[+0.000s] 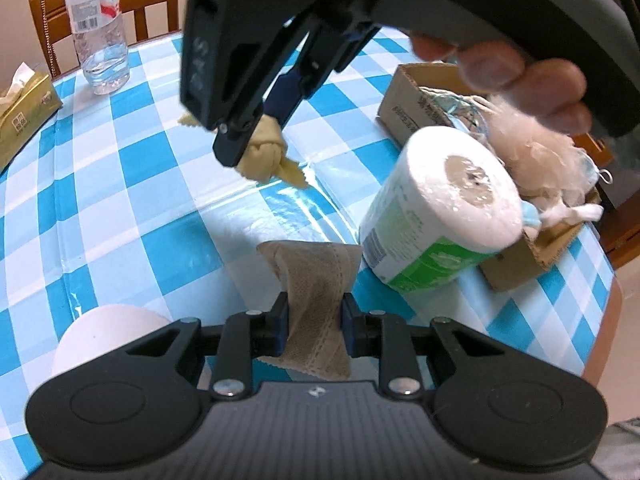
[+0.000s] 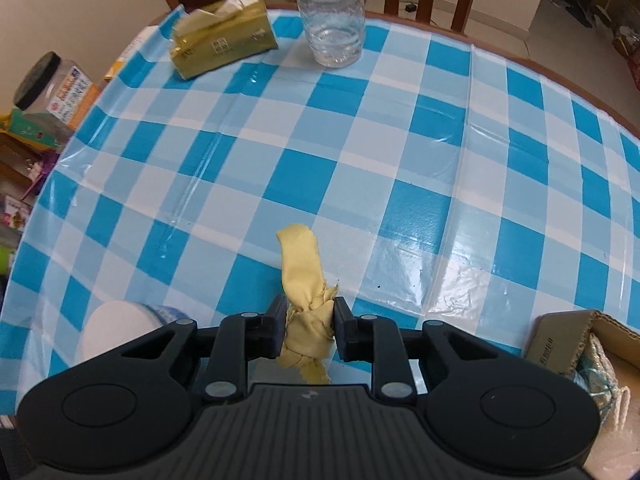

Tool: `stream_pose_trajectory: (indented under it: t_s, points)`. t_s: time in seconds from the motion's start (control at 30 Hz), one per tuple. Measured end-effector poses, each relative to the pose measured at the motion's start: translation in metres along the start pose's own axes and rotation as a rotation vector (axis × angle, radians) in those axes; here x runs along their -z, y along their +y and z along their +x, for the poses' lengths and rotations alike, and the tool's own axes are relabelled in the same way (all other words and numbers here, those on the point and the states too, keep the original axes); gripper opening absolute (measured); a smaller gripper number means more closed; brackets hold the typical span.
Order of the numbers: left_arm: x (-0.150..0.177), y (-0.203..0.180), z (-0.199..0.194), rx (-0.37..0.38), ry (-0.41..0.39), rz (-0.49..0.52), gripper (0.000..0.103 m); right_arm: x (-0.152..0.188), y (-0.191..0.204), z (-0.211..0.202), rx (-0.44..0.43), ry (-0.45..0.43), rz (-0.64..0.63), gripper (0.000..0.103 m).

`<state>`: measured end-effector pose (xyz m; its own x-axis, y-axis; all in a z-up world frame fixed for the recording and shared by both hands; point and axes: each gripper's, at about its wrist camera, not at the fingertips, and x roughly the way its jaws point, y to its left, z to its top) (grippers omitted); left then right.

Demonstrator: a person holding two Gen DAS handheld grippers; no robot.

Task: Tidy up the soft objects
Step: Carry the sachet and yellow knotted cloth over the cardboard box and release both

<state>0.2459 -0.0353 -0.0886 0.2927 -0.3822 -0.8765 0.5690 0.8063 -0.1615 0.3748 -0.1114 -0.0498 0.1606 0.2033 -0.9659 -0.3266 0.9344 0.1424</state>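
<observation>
Knotted yellow cloth (image 2: 306, 320) sat pinched between the two pads of the right hand-held gripper (image 2: 309, 330); jaws closed on the knot, one loose tail hanging forward, clear of the bench (image 2: 440, 160). The left wrist view showed the same yellow cloth (image 1: 266, 152) lifted above the bench surface at the tip of the right hand-held gripper (image 1: 256, 140), with the person's fingers (image 1: 520, 76) wrapped round its handle.

Beige lace-edged fabric piece (image 1: 320, 312) was clamped between the pads of the left hand-held gripper (image 1: 314, 328); jaws drawn in tight on it, fabric bunched at the grip and fanning out wider above and below. Whether its far end touched the bench could not be told.

Just right of the beige piece, a wrapped toilet paper roll (image 1: 440, 208) with green print leaned tilted against a cardboard box (image 1: 516, 268). The box held pale fluffy material (image 1: 532, 148) and some netting (image 1: 448, 100); a corner of the same cardboard box (image 2: 560, 340) showed at lower right in the right wrist view.

A white rounded object (image 1: 104, 332) lay at lower left, partly hidden behind the gripper body; identity unclear.

Far side of the blue-and-white checked bench: clear plastic water bottle (image 2: 332, 12) upright, gold tissue pack (image 2: 224, 40) to its left, wooden chair (image 1: 152, 0) behind.
</observation>
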Motion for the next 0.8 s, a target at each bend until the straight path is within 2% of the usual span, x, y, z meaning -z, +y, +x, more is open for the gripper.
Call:
stream_pose_trajectory:
  t_s: [0.47, 0.8]
  points:
    - [0.01, -0.01, -0.039, 0.018, 0.004, 0.067, 0.024, 0.038, 0.009, -0.058, -0.029, -0.071, 0.01, 0.028]
    - [0.012, -0.031, -0.068, 0.055, -0.02, 0.181, 0.024, 0.089, -0.003, -0.115, 0.046, -0.158, 0.083, 0.028]
